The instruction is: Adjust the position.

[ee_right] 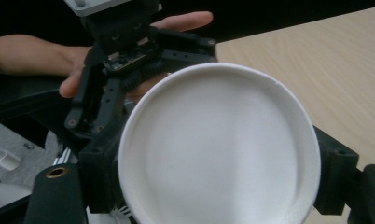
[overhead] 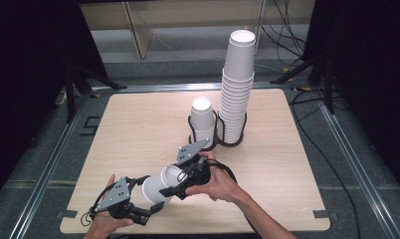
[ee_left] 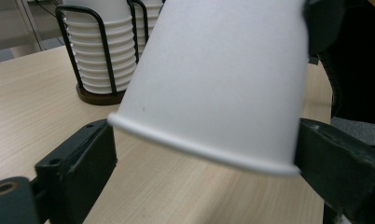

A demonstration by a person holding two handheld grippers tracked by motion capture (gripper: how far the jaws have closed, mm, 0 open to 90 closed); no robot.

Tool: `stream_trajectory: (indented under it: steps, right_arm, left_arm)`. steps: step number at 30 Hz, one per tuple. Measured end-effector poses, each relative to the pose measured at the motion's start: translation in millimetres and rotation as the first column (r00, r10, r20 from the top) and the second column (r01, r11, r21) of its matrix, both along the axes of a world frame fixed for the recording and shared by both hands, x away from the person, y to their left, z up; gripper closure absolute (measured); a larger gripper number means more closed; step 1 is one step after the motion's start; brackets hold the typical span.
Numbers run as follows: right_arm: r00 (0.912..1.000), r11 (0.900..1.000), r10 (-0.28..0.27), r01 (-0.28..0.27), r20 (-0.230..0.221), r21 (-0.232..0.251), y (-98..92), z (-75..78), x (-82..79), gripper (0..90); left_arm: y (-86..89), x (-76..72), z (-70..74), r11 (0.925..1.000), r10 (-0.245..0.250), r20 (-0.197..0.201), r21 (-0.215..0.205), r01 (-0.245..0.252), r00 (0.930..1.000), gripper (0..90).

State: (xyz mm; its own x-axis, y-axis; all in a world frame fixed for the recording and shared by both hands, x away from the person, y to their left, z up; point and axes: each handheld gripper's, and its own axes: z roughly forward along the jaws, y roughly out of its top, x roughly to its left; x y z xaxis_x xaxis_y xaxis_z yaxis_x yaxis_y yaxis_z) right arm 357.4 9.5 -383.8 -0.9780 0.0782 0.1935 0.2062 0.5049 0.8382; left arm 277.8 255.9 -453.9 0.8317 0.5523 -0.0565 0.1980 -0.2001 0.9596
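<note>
White paper, the cup (overhead: pixel 158 185) lies tilted between the two grippers, above the near part of the wooden table (overhead: pixel 138 129). The left gripper (overhead: pixel 150 209) has its black jaws on either side of the cup's rolled rim, as the left gripper view shows (ee_left: pixel 204 98): one jaw meets the rim at each end, so it pinches the cup there. The right gripper (overhead: pixel 175 191), held in the person's right hand (overhead: pixel 215 184), stands at the cup's other end. In the right gripper view the cup's round end (ee_right: pixel 218 149) faces the camera, with one jaw against its wall on each side, so this gripper clamps the cup too. Behind the cup in that view sit the left gripper's body (ee_right: pixel 125 42) and the person's left hand (ee_right: pixel 83 60). Beyond the grippers, further up the table, a black wire holder (overhead: pixel 218 134) carries a short stack of cups (overhead: pixel 202 119) and, just beside it, a tall stack (overhead: pixel 237 84).
</note>
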Motion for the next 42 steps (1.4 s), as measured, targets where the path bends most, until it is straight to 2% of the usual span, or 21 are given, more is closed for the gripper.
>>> stream_trajectory:
  steps: [2,3,4,6,7,8,9,14,16,17,21,23,24,25,28,31,32,33,34,41,42]
  right_arm:
    - [0.9996,0.999,-0.029,0.029,0.007,0.017,-6.4,1.7,3.8,23.6]
    - [0.9996,0.999,-0.029,0.029,0.007,0.017,-6.4,1.7,3.8,23.6]
    - [0.9991,0.998,-0.042,0.042,0.0,0.037,-10.1,2.3,6.1,23.6]
    - [0.9947,0.993,-0.084,0.088,-0.059,0.078,-21.6,4.6,9.9,23.6]
    - [0.9937,0.991,-0.095,0.1,-0.06,0.091,-24.2,4.5,11.3,23.6]
    - [0.995,0.989,-0.095,0.098,-0.031,0.111,-26.4,4.5,14.4,23.6]
    - [0.9929,0.986,-0.105,0.111,-0.055,0.121,-29.0,5.4,14.6,23.6]
    - [0.9905,0.972,-0.116,0.129,-0.074,0.197,-36.2,7.1,19.0,23.6]
    - [0.9874,0.967,-0.118,0.138,-0.106,0.212,-37.3,8.3,18.4,23.5]
    - [0.9889,0.966,-0.112,0.131,-0.098,0.221,-36.9,7.8,19.3,23.6]
    - [0.9895,0.965,-0.081,0.108,-0.12,0.24,-33.7,5.9,17.8,23.5]
    - [0.9918,0.968,-0.089,0.108,-0.092,0.225,-31.3,4.6,16.7,23.5]
    - [0.9922,0.969,-0.077,0.098,-0.098,0.227,-29.6,3.4,16.1,23.5]
    - [0.9923,0.969,-0.073,0.094,-0.1,0.227,-28.3,2.5,15.4,23.5]
    - [0.9938,0.972,-0.053,0.074,-0.098,0.221,-24.4,-0.3,13.5,23.6]
    - [0.995,0.974,-0.035,0.055,-0.094,0.22,-22.1,-0.7,11.5,23.5]
    - [0.9932,0.973,-0.024,0.049,-0.114,0.226,-21.2,-1.1,10.5,23.6]
    - [0.9947,0.973,-0.022,0.044,-0.101,0.228,-20.7,-1.3,10.1,23.5]
    - [0.9932,0.974,-0.016,0.042,-0.116,0.222,-20.1,-1.3,8.5,23.6]
    - [0.9922,0.976,0.019,0.008,-0.123,0.218,-11.5,-8.2,5.5,23.6]
    - [0.9926,0.976,0.022,0.005,-0.12,0.217,-10.3,-9.6,5.5,23.6]
  left_arm:
    - [3.3,0.2,0.7,0.9998,0.011,-0.009,-0.017,-0.011,0.9999,16.1]
    - [3.3,0.2,0.7,0.9998,0.011,-0.009,-0.017,-0.011,0.9999,13.2]
    - [3.5,1.1,0.1,0.999,0.012,-0.011,-0.043,-0.012,0.9999,13.2]
    - [6.4,2.1,1.2,0.9977,0.029,-0.032,-0.061,-0.03,0.9991,14.6]
    - [7.0,3.0,1.0,0.9967,0.027,-0.029,-0.076,-0.029,0.9992,13.9]
    - [7.0,2.9,1.2,0.995,0.03,-0.039,-0.094,-0.033,0.9988,14.8]
    - [7.9,3.8,1.2,0.9937,0.022,-0.038,-0.108,-0.026,0.999,14.5]
    - [9.5,3.6,2.4,0.9892,0.033,-0.048,-0.141,-0.04,0.9983,14.6]
    - [10.6,2.7,3.7,0.988,0.04,-0.059,-0.147,-0.048,0.9974,14.6]
    - [9.4,4.1,2.4,0.9818,0.021,-0.051,-0.188,-0.031,0.9985,14.6]
    - [10.3,2.3,4.9,0.9838,0.016,-0.047,-0.178,-0.025,0.9988,14.6]
    - [8.8,2.8,3.9,0.9807,0.004,-0.037,-0.195,-0.011,0.9993,14.6]
    - [8.1,2.2,3.9,0.9807,0.009,-0.04,-0.195,-0.016,0.9992,14.6]
    - [8.3,0.9,5.2,0.9842,0.024,-0.045,-0.174,-0.031,0.9987,14.6]
    - [8.9,1.4,5.4,0.9866,0.028,-0.035,-0.16,-0.034,0.999,14.5]
    - [8.2,0.9,5.6,0.9879,0.038,-0.019,-0.15,-0.04,0.9991,8.4]
    - [8.1,0.9,5.6,0.9883,0.038,-0.017,-0.147,-0.04,0.9991,5.4]
    - [7.7,0.9,5.6,0.9883,0.041,-0.017,-0.147,-0.043,0.999,2.2]
    - [7.7,0.9,5.6,0.9883,0.041,-0.017,-0.147,-0.043,0.999,0.0]
    - [4.1,-0.9,5.7,0.9914,0.017,0.01,-0.13,-0.015,0.9998,0.0]
    - [2.7,-0.3,4.7,0.989,0.01,0.016,-0.148,-0.007,0.9998,0.0]
